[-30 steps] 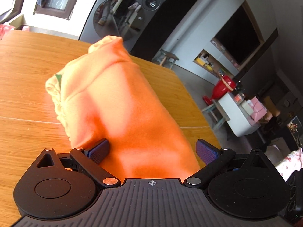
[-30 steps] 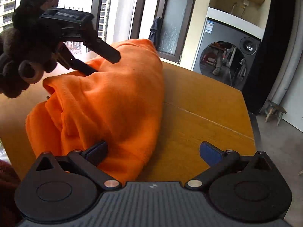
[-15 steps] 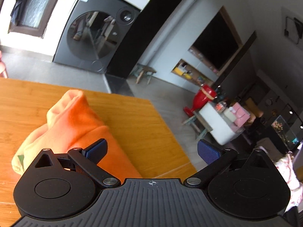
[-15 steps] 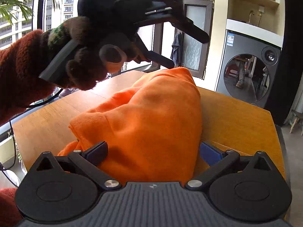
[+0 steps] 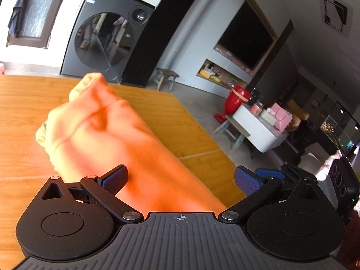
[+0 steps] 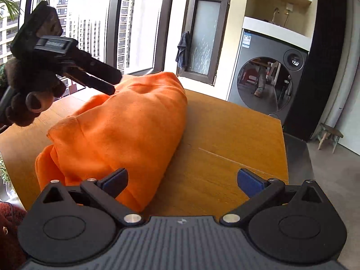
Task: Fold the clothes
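Orange garment (image 6: pixel 126 132): bundled in a loose roll on the wooden table (image 6: pixel 227 139), lying lengthwise from the near edge toward the far edge. It sits left of the table's centre seam in the right wrist view, with bare wood between it and the right-hand edge.

Left gripper (image 5: pixel 180 177): jaws spread wide, released, gripping nothing. The near end of the garment (image 5: pixel 117 139) passes between its blue pads; the left pad (image 5: pixel 113 177) looks to be against the cloth, though contact cannot be confirmed, and the right pad (image 5: pixel 246 181) stands clear of the cloth, over the table edge. In the right wrist view the same tool (image 6: pixel 108 82) is held in a brown-gloved hand (image 6: pixel 31 90), fingertips down at the far end of the bundle; whether they touch the fabric cannot be told.

Right gripper (image 6: pixel 182 180): also wide open, nothing clamped. Its left pad (image 6: pixel 114 181) overlaps the garment's near end; its right pad (image 6: pixel 248 183) is over bare wood.

Background: washing machine (image 6: pixel 267 74) beyond the far edge.
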The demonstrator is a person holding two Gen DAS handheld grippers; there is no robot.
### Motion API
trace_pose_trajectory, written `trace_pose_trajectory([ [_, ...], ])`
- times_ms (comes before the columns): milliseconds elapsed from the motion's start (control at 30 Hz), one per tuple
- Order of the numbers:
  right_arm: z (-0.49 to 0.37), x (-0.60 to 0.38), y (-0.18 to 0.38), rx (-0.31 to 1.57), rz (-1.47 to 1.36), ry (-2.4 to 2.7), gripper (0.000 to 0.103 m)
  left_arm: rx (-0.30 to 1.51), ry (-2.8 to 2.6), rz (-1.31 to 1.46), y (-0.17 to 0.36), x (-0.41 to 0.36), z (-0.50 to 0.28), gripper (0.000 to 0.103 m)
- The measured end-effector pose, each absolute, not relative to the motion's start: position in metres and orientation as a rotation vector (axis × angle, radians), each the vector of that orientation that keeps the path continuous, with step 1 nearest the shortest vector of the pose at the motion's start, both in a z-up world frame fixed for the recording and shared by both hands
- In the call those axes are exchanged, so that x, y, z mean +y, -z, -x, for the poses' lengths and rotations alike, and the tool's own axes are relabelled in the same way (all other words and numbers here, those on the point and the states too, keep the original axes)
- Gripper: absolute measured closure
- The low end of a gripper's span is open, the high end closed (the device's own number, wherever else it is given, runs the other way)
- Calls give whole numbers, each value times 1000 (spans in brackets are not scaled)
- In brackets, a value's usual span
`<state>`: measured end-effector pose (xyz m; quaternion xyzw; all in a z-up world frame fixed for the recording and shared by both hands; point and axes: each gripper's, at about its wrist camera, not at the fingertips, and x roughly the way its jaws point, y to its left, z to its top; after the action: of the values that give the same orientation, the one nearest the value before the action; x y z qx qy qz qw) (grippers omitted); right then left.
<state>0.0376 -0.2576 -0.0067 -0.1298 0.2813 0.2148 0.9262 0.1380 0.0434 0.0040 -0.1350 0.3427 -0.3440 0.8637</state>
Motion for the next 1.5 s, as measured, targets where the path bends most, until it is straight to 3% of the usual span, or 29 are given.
trace_pose_trajectory([
  [300, -13, -250, 26, 566, 617, -485, 0, 755, 614, 48, 18, 23, -115, 0],
  [500, -14, -258, 32, 572, 625, -560, 0, 759, 615, 51, 20, 28, -114, 0],
  [867, -9, -213, 37, 419, 711, -695, 0, 771, 622, 106, 22, 38, -118, 0],
  [1000, -13, -208, 23, 375, 603, -714, 0, 774, 621, 134, 20, 41, -118, 0],
  [1200, -45, -231, -1, 472, 261, -724, 0, 703, 668, 141, -7, 69, -99, 0],
  [1500, -65, -246, 13, 582, 97, -671, 0, 636, 753, -276, -12, 43, -15, 0],
])
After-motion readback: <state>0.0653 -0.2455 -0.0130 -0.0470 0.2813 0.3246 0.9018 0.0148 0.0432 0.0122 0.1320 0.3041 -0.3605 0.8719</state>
